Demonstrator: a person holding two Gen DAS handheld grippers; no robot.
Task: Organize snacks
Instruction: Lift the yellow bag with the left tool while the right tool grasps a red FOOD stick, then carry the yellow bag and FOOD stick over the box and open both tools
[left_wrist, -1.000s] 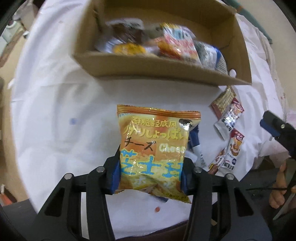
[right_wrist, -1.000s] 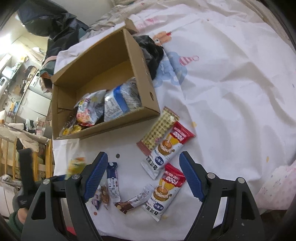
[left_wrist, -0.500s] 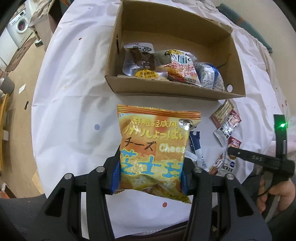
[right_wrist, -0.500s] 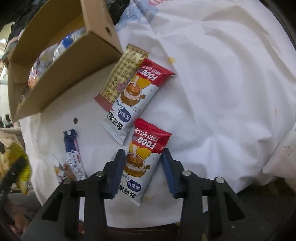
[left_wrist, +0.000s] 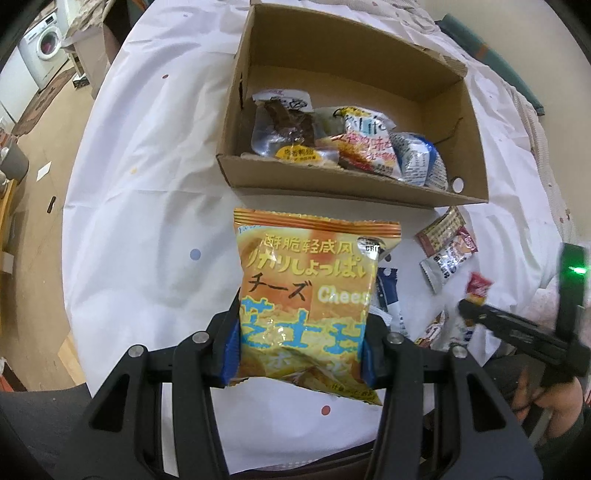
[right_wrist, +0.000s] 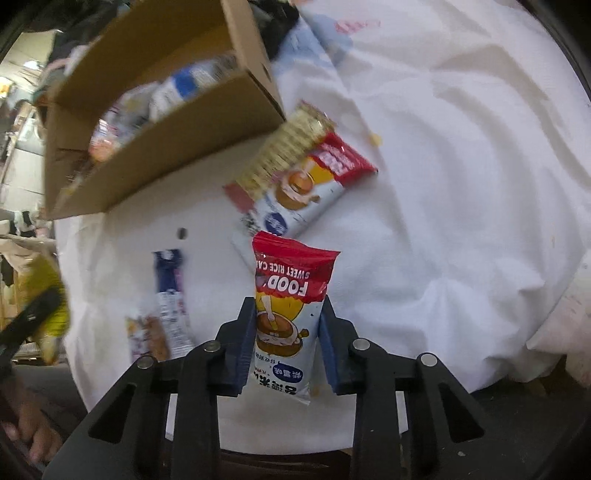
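My left gripper (left_wrist: 299, 347) is shut on a yellow cheese snack bag (left_wrist: 306, 291) and holds it above the white cloth, short of the open cardboard box (left_wrist: 343, 184). The box holds several snack packs (left_wrist: 365, 147). My right gripper (right_wrist: 286, 343) is shut on a red and white rice cake packet (right_wrist: 284, 310), lifted off the cloth. The box also shows in the right wrist view (right_wrist: 166, 144) at the upper left. The right gripper appears in the left wrist view (left_wrist: 517, 328) at the right edge.
On the white cloth (right_wrist: 461, 184) lie a second rice cake packet (right_wrist: 306, 192), a checked wafer pack (right_wrist: 280, 155), a blue stick pack (right_wrist: 170, 295) and a small brown pack (right_wrist: 146, 338). Floor and a washing machine (left_wrist: 44, 51) lie beyond the table's left edge.
My right gripper dropped onto the near rice cake packet, shut on it and lifted it. My left gripper rose and drew back with the cheese bag, showing more of the box.
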